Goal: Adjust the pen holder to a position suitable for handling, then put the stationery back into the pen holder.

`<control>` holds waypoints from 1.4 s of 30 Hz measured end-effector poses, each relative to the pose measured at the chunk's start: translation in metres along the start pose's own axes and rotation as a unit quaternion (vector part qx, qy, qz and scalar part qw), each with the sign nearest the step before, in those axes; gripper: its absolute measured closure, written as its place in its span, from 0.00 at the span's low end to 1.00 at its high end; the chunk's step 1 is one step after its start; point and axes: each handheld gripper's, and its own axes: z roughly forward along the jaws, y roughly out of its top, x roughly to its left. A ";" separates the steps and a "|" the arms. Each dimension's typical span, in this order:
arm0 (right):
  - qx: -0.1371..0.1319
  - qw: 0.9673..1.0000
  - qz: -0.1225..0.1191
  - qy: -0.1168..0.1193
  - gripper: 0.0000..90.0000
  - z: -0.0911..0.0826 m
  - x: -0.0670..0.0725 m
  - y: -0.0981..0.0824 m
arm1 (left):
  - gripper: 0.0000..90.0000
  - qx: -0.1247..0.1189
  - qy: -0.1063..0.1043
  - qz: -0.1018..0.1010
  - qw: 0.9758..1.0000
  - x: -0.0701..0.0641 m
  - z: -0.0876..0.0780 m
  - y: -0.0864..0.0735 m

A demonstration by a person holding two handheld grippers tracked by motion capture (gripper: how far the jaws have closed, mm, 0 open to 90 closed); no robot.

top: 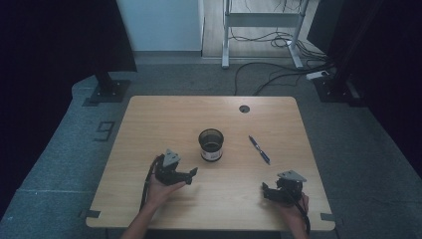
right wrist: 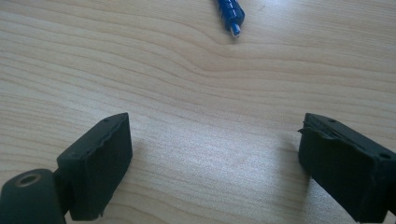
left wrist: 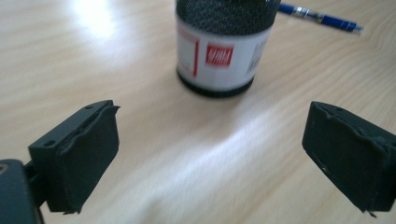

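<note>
Mesh pen cup [top: 211,144] just ahead of my left gripper [top: 191,176], jaws spread, empty; blue pen [top: 259,149] beyond; my right gripper [top: 267,190] released, bare table [top: 149,124] between.

high view overhead; gripper views low, sharing pen [left wrist: 320,17]

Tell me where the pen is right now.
In the high view the pen lies flat on the table, right of the cup and apart from it, ahead of the right tool.
</note>
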 end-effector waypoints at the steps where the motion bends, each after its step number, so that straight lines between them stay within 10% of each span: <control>1: 0.000 1.000 0.000 0.000 0.10 0.000 0.000 0.000 | 0.05 0.006 0.001 0.000 1.000 0.002 -0.007 -0.010; 14: -0.001 1.000 0.001 -0.004 0.11 0.000 0.000 0.000 | 0.07 0.018 0.003 -0.019 1.000 0.012 -0.024 -0.048; 31: -0.002 1.000 0.000 -0.003 0.14 -0.002 0.000 -0.001 | 0.09 0.023 0.006 -0.033 0.999 0.012 -0.026 -0.059; 42: -0.057 0.998 0.001 -0.006 0.19 -0.015 0.008 0.014 | 0.10 0.026 -0.003 -0.034 0.999 0.008 -0.028 -0.061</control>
